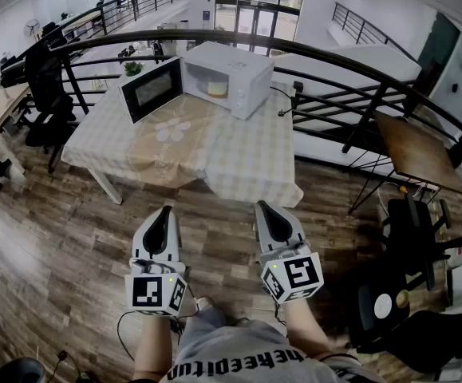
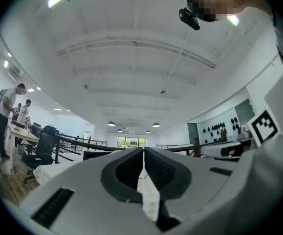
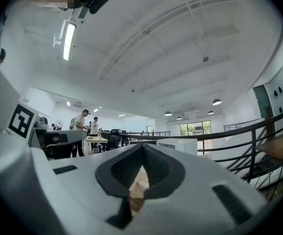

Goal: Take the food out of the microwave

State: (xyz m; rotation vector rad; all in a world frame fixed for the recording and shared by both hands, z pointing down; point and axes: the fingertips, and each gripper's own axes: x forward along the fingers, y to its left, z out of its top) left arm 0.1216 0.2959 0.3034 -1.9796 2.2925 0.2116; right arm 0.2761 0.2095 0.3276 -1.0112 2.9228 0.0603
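Observation:
A white microwave [image 1: 229, 76] stands at the far end of a table with a checked cloth [image 1: 238, 162], and its door [image 1: 151, 89] hangs open to the left. Inside the oven sits a pale yellow dish of food [image 1: 217, 88]. My left gripper [image 1: 165, 211] and right gripper [image 1: 261, 207] are side by side over the wooden floor, well short of the table and pointing toward it. Both are shut with nothing between the jaws. In the left gripper view the left gripper [image 2: 143, 151] has its jaws pressed together, and the right gripper [image 3: 142, 146] looks the same in its own view.
A curved black railing [image 1: 334, 58] runs behind the table. At the right stand a wooden side table [image 1: 418, 152] and black office chairs [image 1: 410, 238]. More chairs and desks [image 1: 43, 86] are at the left, where people stand [image 2: 2, 116]. A small plant [image 1: 132, 68] sits behind the microwave door.

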